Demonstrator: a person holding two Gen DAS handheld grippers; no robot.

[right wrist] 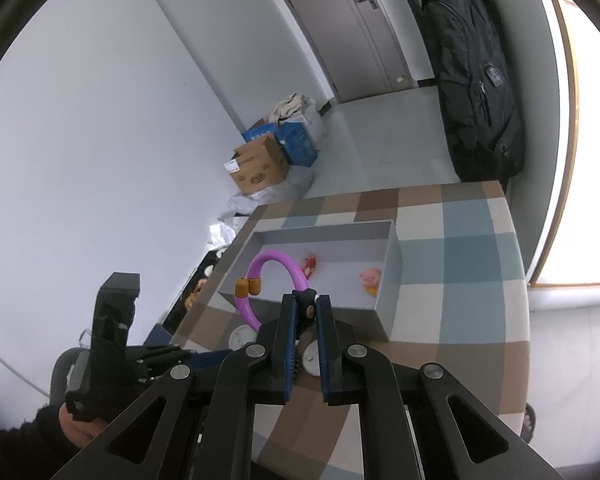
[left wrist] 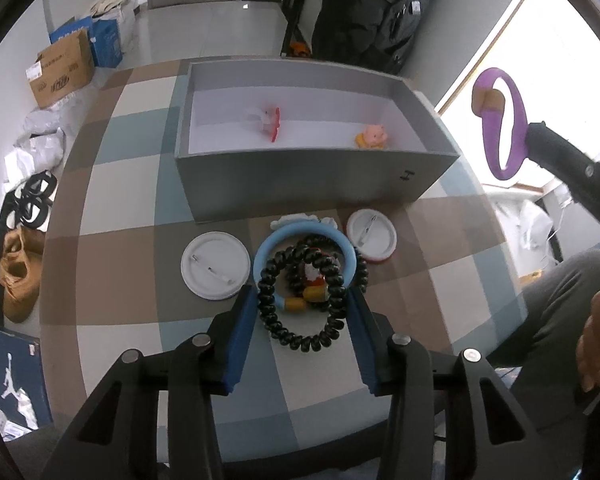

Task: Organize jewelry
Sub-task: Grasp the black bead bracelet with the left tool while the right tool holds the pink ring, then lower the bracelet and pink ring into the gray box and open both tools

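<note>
The right gripper pinches the purple bangle with narrow jaws, holding it in the air above the near wall of the grey box. Inside the box lie a red hair clip and a pink pig charm. The left gripper, jaws wide, brackets a black coil hair tie and a blue bangle on the checked tablecloth, between two white pin badges.

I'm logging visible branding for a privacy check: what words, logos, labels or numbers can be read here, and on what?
No text is legible.
Blue box: white jumping-figure logo, no words.
Cardboard carton: dark print and a white label, too blurred.
Blue cartons: white lettering, too small.
Grey box: small dark mark, unreadable.
</note>
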